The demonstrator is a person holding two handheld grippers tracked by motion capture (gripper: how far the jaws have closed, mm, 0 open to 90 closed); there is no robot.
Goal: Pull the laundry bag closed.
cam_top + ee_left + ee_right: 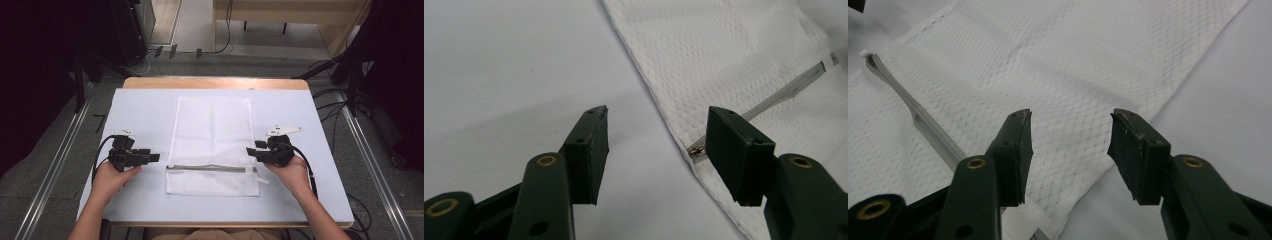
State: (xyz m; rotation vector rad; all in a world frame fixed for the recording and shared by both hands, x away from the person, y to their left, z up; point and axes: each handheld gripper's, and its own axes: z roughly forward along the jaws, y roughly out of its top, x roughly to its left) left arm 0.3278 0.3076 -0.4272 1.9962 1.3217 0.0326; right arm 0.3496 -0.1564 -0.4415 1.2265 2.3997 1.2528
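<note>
White table cover lies over wooden tabletop, wood edge showing at far side. Grey carpet floor w/ metal rails left & right. Black cables on floor at right. Pale wood furniture far right; dark equipment far left.

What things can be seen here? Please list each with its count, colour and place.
mesh bag: one, white, flat in the middle of the table.
zipper: one, grey, across the bag's near part.
table cover: one, pale grey-white, over the table.
table: one, wooden, far edge showing.
left gripper: one, black, open, left of the bag.
right gripper: one, black, open, at the bag's right edge.
hands: two, holding the grippers.
</note>
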